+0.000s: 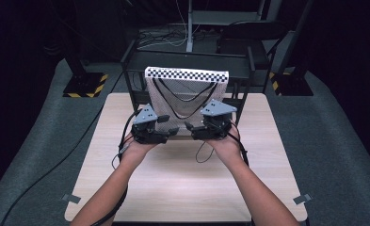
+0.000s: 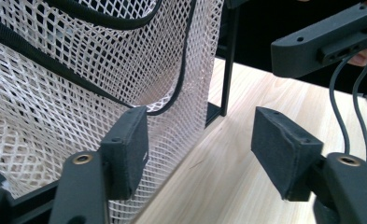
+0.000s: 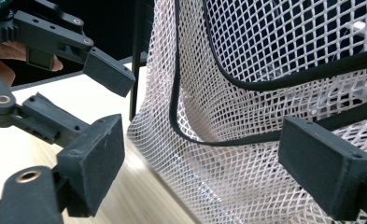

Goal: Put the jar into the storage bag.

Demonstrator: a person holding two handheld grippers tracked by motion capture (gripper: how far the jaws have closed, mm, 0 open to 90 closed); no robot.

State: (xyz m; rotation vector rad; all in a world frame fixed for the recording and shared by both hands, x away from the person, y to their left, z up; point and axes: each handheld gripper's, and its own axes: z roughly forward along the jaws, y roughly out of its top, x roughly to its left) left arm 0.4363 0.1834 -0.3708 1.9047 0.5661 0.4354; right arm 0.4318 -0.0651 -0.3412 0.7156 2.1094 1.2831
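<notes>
While the mesh bag (image 1: 186,96) hangs upright from the black metal frame (image 1: 131,75) at the far edge of the tabletop (image 1: 182,179), its lower edge is presented just ahead of both grippers. The bag is a white net with a checkered band along the top and black cord handles (image 1: 185,101) looping down its face. Its long axis is judged to run vertically, from the band down to the tabletop, and its broad face is turned toward the person.

Both grippers are held side by side in front of the bag's bottom edge, near each other, and neither is clearly the nearer one. The left gripper (image 1: 169,126) is set toward the bag's lower left corner, the right gripper (image 1: 191,127) toward its lower right.

In the left gripper view, the left gripper (image 2: 200,149) is seen with its jaws spread; one pad lies against or just in front of the netting (image 2: 78,93), the other stands clear over bare wood. In the right gripper view, the right gripper (image 3: 218,163) is likewise parted, with netting (image 3: 246,93) and a loop of black cord (image 3: 181,121) between its pads, and no pad is seen pressing on it. Nothing is held by either gripper.
</notes>
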